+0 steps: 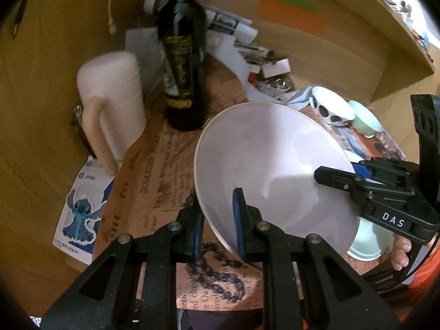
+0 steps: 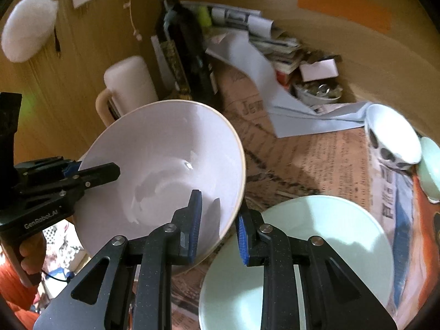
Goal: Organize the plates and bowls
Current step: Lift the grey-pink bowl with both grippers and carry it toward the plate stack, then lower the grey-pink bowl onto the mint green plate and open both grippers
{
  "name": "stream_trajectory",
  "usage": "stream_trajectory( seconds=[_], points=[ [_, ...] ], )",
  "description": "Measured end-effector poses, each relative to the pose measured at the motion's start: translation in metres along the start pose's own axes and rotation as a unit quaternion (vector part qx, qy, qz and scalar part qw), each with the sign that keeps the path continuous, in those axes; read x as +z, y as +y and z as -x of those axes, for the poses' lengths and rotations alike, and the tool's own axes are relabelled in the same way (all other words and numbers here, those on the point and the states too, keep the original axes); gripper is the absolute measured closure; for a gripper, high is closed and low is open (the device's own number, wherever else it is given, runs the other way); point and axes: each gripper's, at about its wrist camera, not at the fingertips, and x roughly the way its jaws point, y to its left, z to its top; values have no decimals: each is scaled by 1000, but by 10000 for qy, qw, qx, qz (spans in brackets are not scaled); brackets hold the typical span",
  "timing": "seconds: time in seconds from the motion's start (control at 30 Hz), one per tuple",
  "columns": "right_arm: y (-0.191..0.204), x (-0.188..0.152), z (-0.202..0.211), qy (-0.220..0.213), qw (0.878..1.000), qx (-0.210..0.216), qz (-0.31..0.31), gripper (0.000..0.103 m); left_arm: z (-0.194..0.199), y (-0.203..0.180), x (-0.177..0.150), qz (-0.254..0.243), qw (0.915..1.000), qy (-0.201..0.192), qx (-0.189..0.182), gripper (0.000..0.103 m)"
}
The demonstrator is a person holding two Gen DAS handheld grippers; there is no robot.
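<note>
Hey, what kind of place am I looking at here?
Probably a cluttered desk at home, not a kitchen: sticky notes on the wooden back panel, piled papers, and newspaper laid under the white bowl and a wine bottle.

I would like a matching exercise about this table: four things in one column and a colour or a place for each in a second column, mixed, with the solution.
1. large bowl
2. plate
3. wine bottle
4. Stitch sticker

a. pale green, flat on the newspaper
b. held at its rim by both grippers
c. dark, standing beside the white jug
d. blue figure on a card at the mat's left edge

Pairs: 1-b, 2-a, 3-c, 4-d
</note>
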Motion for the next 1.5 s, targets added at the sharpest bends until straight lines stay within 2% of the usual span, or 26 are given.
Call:
stream_trajectory(
  seconds=[0.4, 0.67, 0.83, 0.9, 0.97, 1.1, 1.17, 1.37, 1.5],
  points=[
    [3, 3, -25, 473, 9989, 54, 52, 83, -25, 16, -13, 171, 9992, 358, -79, 83],
    [7, 5, -28, 491, 9986, -13, 188, 83, -30, 19, -15, 180, 9991, 364, -141, 83],
    [0, 8, -12, 213, 9996, -73, 145, 80, -27, 19, -14, 130, 9995, 284, -59, 80],
    [-4, 8, -2, 83, 9999, -100, 100, 74, -18, 18, -12, 58, 9998, 104, 126, 78],
    [-11, 8, 9, -100, 9998, -181, 46, 66, -9, 19, -9, 67, 9998, -70, 199, 67],
    [-31, 9, 32, -424, 9984, -327, -155, 62, 6, 15, 1, 122, 9991, -325, 257, 62],
    [-42, 10, 43, -565, 9972, -411, -261, 55, 13, 10, 8, 93, 9986, -454, 260, 53],
    [-81, 12, 76, -991, 9907, -752, -546, 53, 28, -22, 29, -148, 9951, -944, 249, 36],
    [-109, 11, 91, -1146, 9858, -992, -725, 52, 28, -44, 46, -244, 9929, -1157, 117, 29]
  ],
)
